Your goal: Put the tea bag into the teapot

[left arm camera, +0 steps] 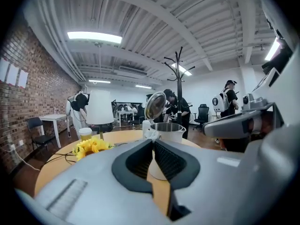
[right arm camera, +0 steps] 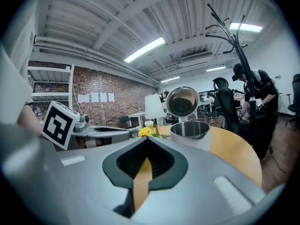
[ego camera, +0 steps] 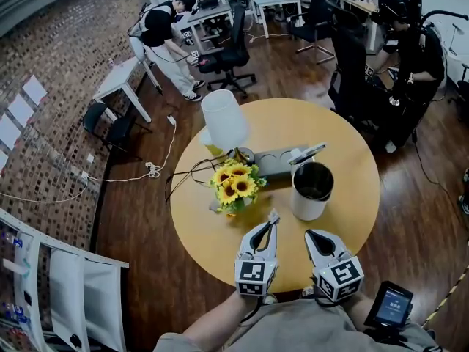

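1. The left gripper (ego camera: 272,226) sits at the lower middle of the head view, clenched on the tea bag (ego camera: 274,216). In the left gripper view a small pale scrap is pinched right at the jaw tips, so the bag looks secured.
2. The right gripper (ego camera: 311,234) is just beside it to the right. Its jaws are closed tip to tip with nothing between them.
3. The teapot (ego camera: 311,190), a white pot with a dark, open mouth, stands just above the grippers in the frame. Its lid (ego camera: 307,152) is tipped up and back.
4. The step in hand looks like the carry: the bag is gripped but not yet over the pot.
5. The next move calls for bringing the left gripper over the open mouth, clear of the raised lid, and then letting go so the bag drops inside.
6. On the round wooden table (ego camera: 220,248) there is:
   - one teapot
   - one tea bag
   - two grippers
   - one white lamp (ego camera: 224,119)
   - one bunch of sunflowers (ego camera: 234,183)
   - one cup (left arm camera: 85,134) by the lamp
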A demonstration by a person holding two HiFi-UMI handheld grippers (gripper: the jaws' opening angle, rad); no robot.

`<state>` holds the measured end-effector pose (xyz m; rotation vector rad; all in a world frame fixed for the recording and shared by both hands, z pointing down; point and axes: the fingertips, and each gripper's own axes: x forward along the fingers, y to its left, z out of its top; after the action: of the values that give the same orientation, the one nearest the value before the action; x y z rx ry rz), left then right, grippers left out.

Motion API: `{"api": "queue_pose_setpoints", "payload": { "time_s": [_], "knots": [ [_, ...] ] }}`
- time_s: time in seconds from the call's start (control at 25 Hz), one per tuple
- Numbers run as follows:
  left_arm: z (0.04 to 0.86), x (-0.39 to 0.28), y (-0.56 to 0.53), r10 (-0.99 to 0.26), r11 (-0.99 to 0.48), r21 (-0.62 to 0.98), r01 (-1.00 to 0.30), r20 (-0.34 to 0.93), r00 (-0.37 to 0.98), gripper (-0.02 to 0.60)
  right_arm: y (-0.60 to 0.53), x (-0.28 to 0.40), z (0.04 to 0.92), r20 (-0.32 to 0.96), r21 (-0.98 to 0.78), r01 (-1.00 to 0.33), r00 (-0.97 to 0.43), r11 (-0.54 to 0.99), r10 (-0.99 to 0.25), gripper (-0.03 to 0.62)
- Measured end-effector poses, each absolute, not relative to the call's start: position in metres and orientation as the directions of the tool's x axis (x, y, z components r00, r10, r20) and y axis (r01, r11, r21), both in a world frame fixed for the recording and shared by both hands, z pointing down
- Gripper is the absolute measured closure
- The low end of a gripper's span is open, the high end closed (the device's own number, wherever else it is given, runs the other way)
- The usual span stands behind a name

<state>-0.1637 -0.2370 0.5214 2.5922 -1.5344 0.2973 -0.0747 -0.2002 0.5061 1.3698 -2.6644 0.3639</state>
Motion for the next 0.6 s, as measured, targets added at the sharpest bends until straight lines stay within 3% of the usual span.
{"api": "queue_pose_setpoints", "payload": {
  "time_s": [0.6],
  "knots": [
    [0.511, -0.157, -0.237, -0.814, -0.558, 0.033, -0.829, 0.174, 0.555, 0.565, -0.182, -0.069, 0.506, 0.229, -0.123, -0.868, -0.496, 0.481, -0.838, 0.585]
  ]
}}
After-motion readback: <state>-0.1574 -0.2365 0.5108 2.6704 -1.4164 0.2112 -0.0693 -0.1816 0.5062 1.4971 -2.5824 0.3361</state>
